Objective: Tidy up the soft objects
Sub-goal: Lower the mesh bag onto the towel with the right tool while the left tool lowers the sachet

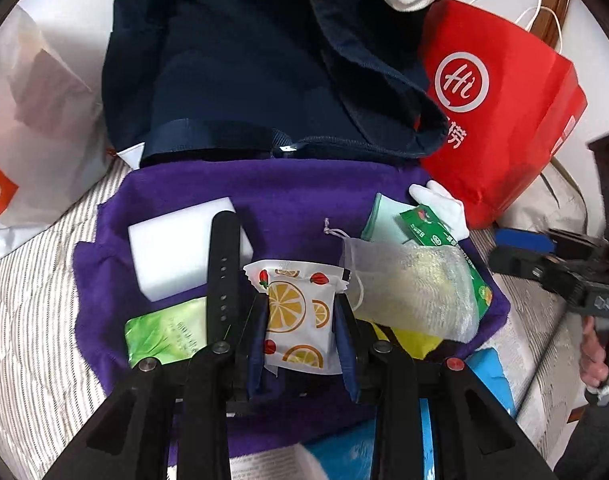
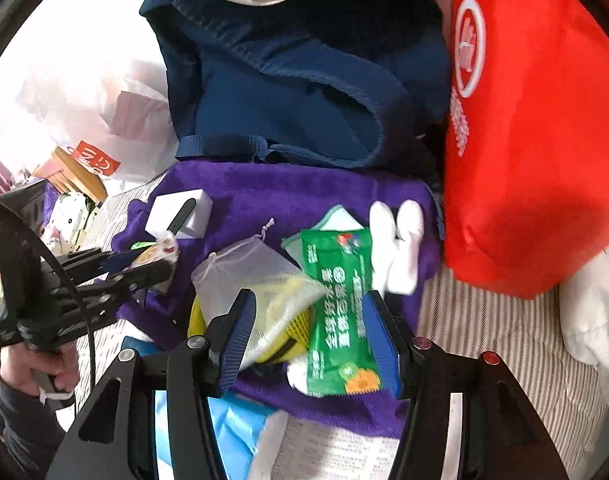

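Note:
My left gripper (image 1: 302,304) is shut on a white packet printed with lemon slices (image 1: 296,312), above a purple towel (image 1: 288,196). On the towel lie a white sponge block (image 1: 172,248), a black strap (image 1: 224,264), a light green pack (image 1: 164,332), a mesh drawstring pouch (image 1: 412,284) and a dark green wipes pack (image 1: 428,228). My right gripper (image 2: 310,324) is open, its blue pads on either side of the mesh pouch (image 2: 256,276) and the green wipes pack (image 2: 340,300). A white glove (image 2: 400,240) lies beyond it.
An open navy tote bag (image 1: 244,60) stands behind the towel, with a red bag (image 1: 500,112) on its right and a white plastic bag (image 1: 36,120) on its left. The striped bed cover (image 2: 504,340) surrounds the towel. Blue packaging (image 2: 232,432) lies near the front.

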Motion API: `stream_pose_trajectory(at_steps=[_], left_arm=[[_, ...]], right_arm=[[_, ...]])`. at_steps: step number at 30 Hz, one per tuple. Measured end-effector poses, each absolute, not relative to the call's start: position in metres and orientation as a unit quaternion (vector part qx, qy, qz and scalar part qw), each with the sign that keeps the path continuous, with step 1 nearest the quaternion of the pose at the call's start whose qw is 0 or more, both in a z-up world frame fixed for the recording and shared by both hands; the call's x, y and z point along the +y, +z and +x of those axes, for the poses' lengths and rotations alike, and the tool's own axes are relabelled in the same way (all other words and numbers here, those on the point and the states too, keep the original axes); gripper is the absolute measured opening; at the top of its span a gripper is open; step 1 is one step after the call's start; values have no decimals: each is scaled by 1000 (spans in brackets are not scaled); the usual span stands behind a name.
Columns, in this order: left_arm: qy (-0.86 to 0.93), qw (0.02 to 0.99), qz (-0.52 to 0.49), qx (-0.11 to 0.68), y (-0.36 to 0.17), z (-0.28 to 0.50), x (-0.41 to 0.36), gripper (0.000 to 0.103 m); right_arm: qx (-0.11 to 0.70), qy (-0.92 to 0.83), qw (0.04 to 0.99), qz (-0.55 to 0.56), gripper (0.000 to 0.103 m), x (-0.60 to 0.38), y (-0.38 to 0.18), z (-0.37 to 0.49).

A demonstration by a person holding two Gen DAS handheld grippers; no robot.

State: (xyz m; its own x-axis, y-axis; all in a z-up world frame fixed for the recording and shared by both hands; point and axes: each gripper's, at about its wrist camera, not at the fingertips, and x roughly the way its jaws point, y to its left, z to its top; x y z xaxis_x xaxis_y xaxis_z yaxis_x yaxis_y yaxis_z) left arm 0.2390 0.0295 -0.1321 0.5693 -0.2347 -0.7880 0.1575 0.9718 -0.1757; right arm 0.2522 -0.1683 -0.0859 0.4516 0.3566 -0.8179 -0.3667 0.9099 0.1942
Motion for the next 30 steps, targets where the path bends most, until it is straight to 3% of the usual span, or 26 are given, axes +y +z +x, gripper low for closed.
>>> stream_pose_trajectory(at_steps=[17, 23, 26, 30], left_arm=[[-97, 870, -37, 482, -157, 255, 21, 36], [-93, 867, -40, 488, -155, 255, 20, 51], [-107, 866, -54, 486, -149, 247, 23, 68], [-105, 865, -52, 488, -143, 242, 24, 77]], right_arm=[[484, 211, 850, 9, 55, -184, -95, 221], [489, 212, 846, 6, 55, -180, -98, 218], [491, 208, 846, 5, 55, -180, -99, 216], [492, 205, 846, 9, 55, -182, -97, 214]])
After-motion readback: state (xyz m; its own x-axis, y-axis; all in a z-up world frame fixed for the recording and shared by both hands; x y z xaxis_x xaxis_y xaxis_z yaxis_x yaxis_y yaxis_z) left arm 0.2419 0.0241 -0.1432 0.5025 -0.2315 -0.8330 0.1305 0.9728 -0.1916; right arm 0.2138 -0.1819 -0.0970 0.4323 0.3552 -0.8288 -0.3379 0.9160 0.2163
